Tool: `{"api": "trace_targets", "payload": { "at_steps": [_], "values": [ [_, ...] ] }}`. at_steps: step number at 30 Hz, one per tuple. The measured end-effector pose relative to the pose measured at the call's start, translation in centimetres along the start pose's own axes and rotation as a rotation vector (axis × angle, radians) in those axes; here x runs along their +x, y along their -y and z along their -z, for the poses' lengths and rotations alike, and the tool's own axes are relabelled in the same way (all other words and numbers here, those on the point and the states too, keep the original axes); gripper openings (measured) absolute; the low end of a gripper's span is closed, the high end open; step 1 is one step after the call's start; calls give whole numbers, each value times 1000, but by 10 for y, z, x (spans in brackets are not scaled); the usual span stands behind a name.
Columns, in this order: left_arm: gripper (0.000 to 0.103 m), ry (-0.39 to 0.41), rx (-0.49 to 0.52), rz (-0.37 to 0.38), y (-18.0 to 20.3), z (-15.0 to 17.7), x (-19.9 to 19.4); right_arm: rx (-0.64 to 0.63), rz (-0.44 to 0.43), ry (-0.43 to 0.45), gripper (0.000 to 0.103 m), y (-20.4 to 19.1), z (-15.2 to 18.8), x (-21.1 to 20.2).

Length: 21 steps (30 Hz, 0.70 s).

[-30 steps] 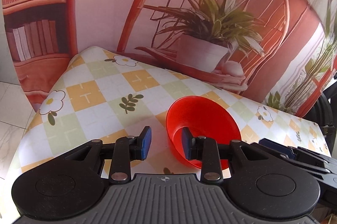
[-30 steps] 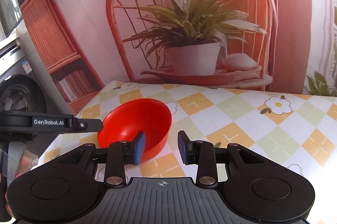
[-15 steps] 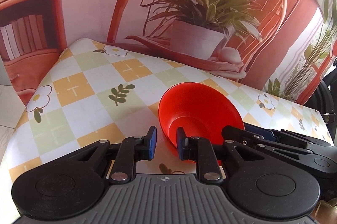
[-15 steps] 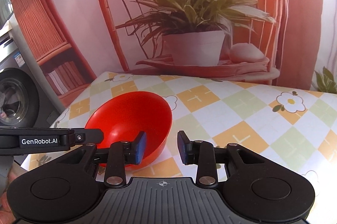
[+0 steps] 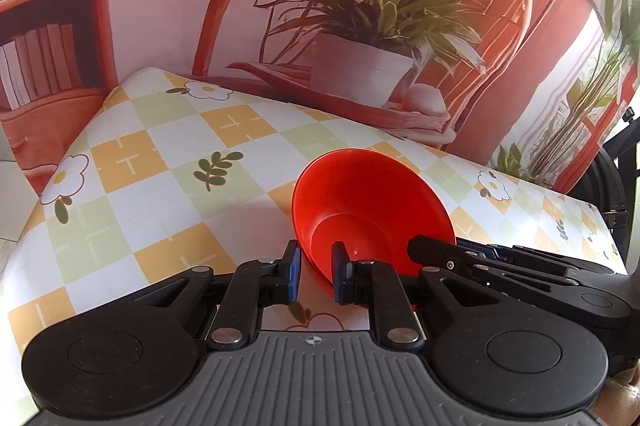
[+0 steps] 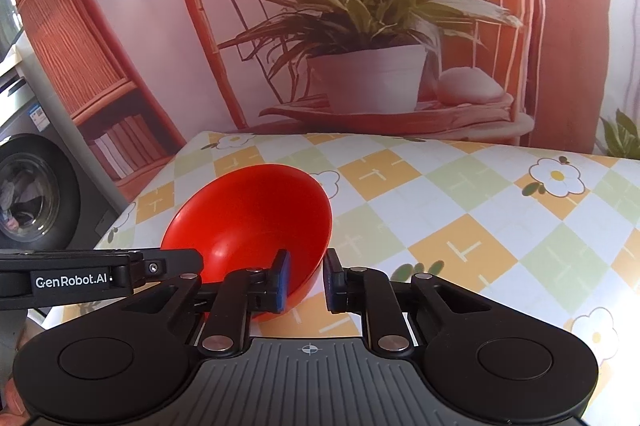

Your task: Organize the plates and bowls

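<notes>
Printed backdrop fills the upper half of both views: wicker chair, potted plant, bookshelf. Below it, a table under a checked floral tablecloth.

- Left wrist view: the table's left edge runs down the left of the frame, its far corner at upper left; the cloth falls away there toward pale floor. The whole left and centre of the cloth is bare, open room on that side.
- Right wrist view: the far edge meets the backdrop across the middle of the frame; the left edge slants down toward a washing machine at far left. Right half of the cloth is bare out to the frame edge.
- Red bowl, lower centre of the left view and lower left of centre in the right view, tilted, its opening facing up and away from the cameras. Whether its base touches the cloth, cannot tell.
- Left gripper: jaws narrowed around the bowl's near rim, one pad outside, one inside the bowl; a gap shows at the outer pad (no firm pinch seen).
- Right gripper: jaws likewise straddle the rim on the bowl's opposite side, left pad inside, right pad outside with cloth visible between pad and wall.
- Each gripper's fingers reach into the other's view beside the bowl.
</notes>
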<state>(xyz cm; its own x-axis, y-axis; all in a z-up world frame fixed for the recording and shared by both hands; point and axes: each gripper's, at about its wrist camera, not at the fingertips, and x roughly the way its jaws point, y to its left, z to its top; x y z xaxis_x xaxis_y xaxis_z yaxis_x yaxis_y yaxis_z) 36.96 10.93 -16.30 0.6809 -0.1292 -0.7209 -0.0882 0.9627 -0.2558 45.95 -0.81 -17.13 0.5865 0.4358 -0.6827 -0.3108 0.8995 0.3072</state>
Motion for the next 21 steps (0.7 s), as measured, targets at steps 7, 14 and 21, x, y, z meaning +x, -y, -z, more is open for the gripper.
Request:
{"api": "trace_targets", "payload": {
  "at_steps": [7, 14, 21],
  "values": [
    [17, 6, 26, -1, 9, 3, -15, 27, -8, 13, 14, 2, 3, -15],
    [17, 24, 74, -5, 27, 5, -44, 53, -26, 47, 14, 3, 7, -47],
    [17, 33, 106, 0, 47, 14, -73, 72, -34, 86, 14, 3, 10, -84]
  ]
}}
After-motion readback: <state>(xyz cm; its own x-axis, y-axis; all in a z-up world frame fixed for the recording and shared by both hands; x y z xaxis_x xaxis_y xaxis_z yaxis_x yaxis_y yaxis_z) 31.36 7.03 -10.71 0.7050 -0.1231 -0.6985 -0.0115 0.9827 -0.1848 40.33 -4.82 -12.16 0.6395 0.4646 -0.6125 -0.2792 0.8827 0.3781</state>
